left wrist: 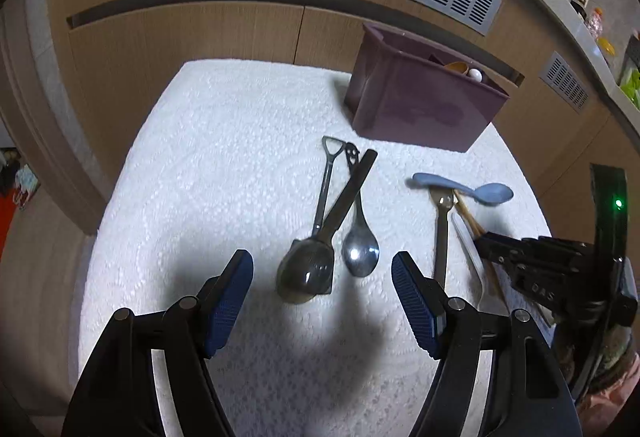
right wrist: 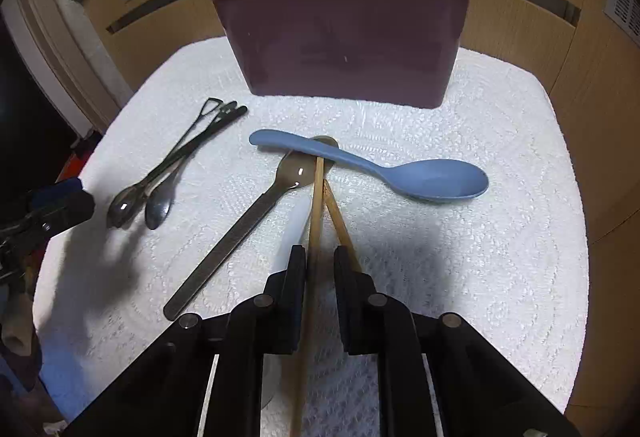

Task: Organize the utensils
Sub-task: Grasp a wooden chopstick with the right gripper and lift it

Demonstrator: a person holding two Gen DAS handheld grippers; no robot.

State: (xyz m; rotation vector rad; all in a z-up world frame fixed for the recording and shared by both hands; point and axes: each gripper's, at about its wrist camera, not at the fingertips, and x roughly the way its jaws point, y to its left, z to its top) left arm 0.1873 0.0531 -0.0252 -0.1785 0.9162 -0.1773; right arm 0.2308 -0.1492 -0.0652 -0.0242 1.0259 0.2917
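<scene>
the two wooden chopsticks [right wrist: 318, 205] lie on the white cloth [right wrist: 480, 257], with their long axis pointing away from the right gripper [right wrist: 320, 261] toward the purple bin [right wrist: 344, 37]. their far tips go under the blue spoon [right wrist: 400, 173]. one stick runs between the narrowed jaws, the other passes under the right finger; i cannot tell if they pinch already. the left gripper [left wrist: 322, 269] is spread wide above the metal spoons [left wrist: 344, 237], well apart from the chopsticks, so i judge the right is the nearer one.
</scene>
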